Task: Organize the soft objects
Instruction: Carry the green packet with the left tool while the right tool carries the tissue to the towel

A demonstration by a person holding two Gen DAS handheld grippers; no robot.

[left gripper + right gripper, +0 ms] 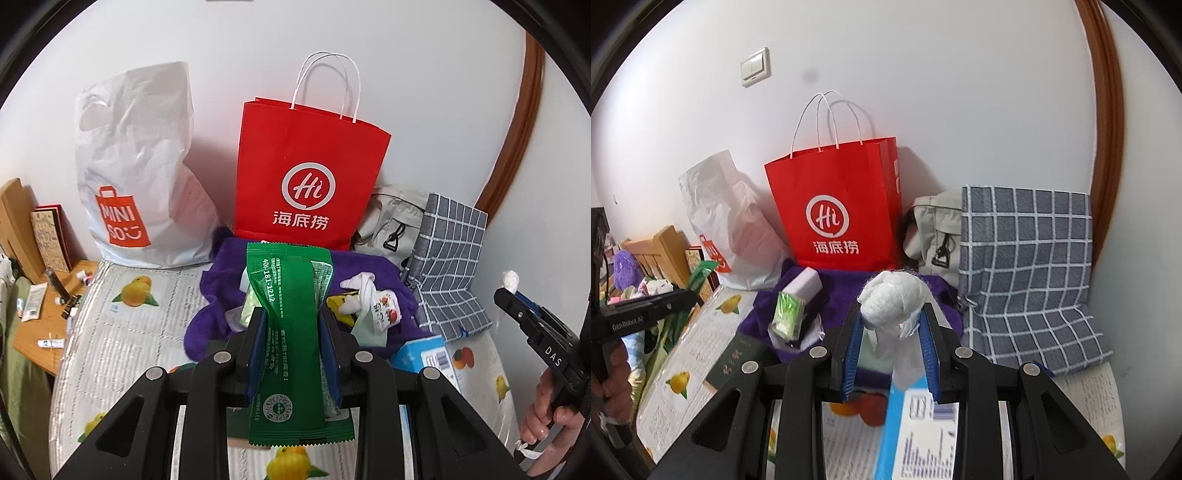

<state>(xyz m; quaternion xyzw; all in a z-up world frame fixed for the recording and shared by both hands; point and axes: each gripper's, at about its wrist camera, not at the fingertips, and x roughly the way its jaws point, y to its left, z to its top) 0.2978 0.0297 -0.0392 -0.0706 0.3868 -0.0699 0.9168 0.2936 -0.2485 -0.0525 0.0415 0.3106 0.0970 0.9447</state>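
Note:
My left gripper (292,321) is shut on a long green snack packet (291,332), held upright over a purple towel (221,288) on the bed. On the towel lie a white printed sock (384,306) and a yellow item (338,302). My right gripper (892,321) is shut on a balled white sock (892,295); its tail hangs between the blue pads (851,350). A red paper bag (836,210) stands against the wall behind the towel (842,284). The right gripper (508,291) shows at the left wrist view's right edge, and the left gripper (698,291) at the right wrist view's left edge.
A white Miniso plastic bag (136,177) leans left of the red bag (306,170). A checked grey cushion (1027,266) and a beige bag (934,229) sit at the right. A blue box (916,432) lies near, with a green-wrapped pack (788,314) and a lilac block (805,282) on the towel. A wooden shelf (44,314) borders the bed's left.

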